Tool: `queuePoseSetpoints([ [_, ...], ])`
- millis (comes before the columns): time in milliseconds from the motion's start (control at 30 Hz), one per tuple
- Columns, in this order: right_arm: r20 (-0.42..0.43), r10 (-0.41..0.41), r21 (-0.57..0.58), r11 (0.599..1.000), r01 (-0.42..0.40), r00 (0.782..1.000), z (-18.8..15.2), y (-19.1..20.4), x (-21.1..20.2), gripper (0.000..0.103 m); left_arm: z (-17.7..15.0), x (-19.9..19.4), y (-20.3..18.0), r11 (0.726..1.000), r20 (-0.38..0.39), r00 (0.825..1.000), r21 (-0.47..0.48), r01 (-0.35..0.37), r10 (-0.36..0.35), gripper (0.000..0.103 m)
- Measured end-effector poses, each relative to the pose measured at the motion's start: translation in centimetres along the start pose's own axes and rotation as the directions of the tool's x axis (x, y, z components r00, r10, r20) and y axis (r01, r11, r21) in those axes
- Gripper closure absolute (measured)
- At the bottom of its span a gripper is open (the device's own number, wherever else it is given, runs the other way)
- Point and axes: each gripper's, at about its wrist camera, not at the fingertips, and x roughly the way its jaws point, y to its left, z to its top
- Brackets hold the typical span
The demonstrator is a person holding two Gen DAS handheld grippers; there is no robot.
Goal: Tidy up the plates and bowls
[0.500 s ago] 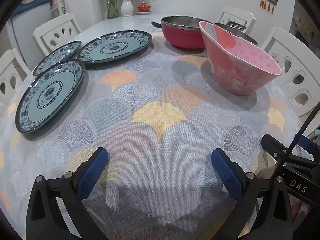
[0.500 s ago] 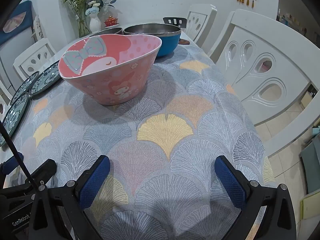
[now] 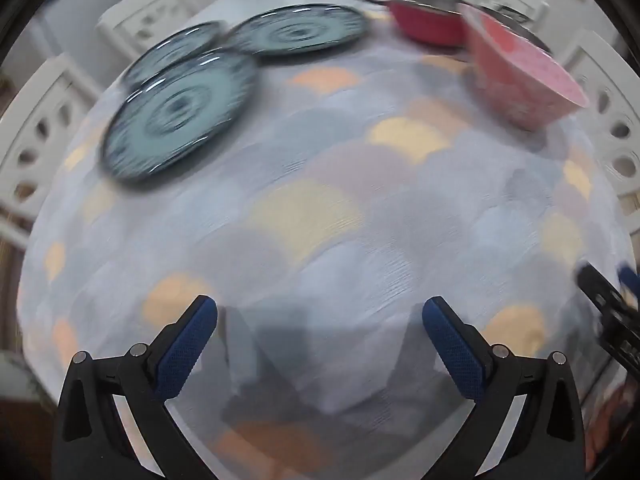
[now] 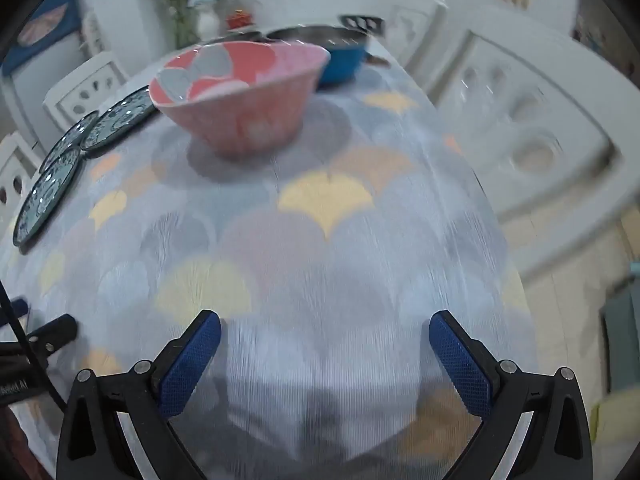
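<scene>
On the tablecloth, blurred blue-green patterned plates and pink bowl.

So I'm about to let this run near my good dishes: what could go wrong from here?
1. The three plates overlap: the nearest plate lies against its neighbours, so lifting one could drag or clatter another.
2. The pink bowl stands close to the blue pot and the red pot; wide-open jaws could knock them.
3. Both views are motion-blurred, so a fast approach may misjudge a rim.
</scene>
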Motion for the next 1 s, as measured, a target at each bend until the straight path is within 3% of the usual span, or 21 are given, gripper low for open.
queuePoseSetpoints([
  [133,-0.066,-0.045,0.028,0.998,0.047,0.997,-1.3,0.7,-0.6,0.0,-1.7,-1.9,3.2,0.994,0.068,0.992,0.007,-0.11,0.109,0.001],
  [200,-0.161,-0.044,0.067,0.996,0.055,0.986,-0.1,1.2,-0.4,0.0,-1.2,-2.6,5.3,0.993,0.094,0.989,0.0,-0.118,0.117,0.001],
  [267,-0.178,-0.017,0.12,0.992,0.039,0.984,1.1,1.6,-1.1,0.007,0.0,-3.6,6.7,0.992,0.118,0.985,-0.007,-0.125,0.125,0.001],
  [333,-0.105,0.023,0.163,0.987,-0.006,0.994,2.7,3.1,-3.4,0.008,1.5,-5.2,8.4,0.993,0.169,0.978,-0.027,-0.119,0.122,0.001],
  [433,0.025,0.024,0.121,0.992,-0.027,0.999,5.0,7.4,-7.4,0.008,4.8,-7.4,11.2,0.995,0.223,0.97,-0.055,-0.082,0.092,0.001],
  [633,0.27,0.037,-0.016,0.999,-0.034,0.962,8.4,16.2,-14.1,0.0,9.1,-11.4,15.2,0.996,0.321,0.946,-0.087,-0.023,0.05,0.001],
  [700,0.302,0.037,-0.028,0.999,-0.03,0.953,9.3,17.9,-14.5,0.0,9.7,-11.9,17.1,0.995,0.346,0.937,-0.099,-0.015,0.049,0.001],
  [800,0.342,0.023,-0.079,0.997,0.004,0.939,8.6,21.0,-13.6,0.0,10.0,-11.5,20.0,0.994,0.348,0.937,-0.105,0.002,0.034,0.001],
  [867,0.321,-0.014,-0.096,0.994,0.047,0.947,8.8,22.2,-11.9,0.0,10.2,-11.1,21.8,0.994,0.338,0.941,-0.11,0.015,0.023,0.001],
  [1000,0.223,0.028,-0.091,0.996,-0.008,0.974,9.2,24.3,-9.0,0.0,9.8,-9.6,25.1,0.985,0.283,0.957,-0.131,0.111,-0.07,0.001],
])
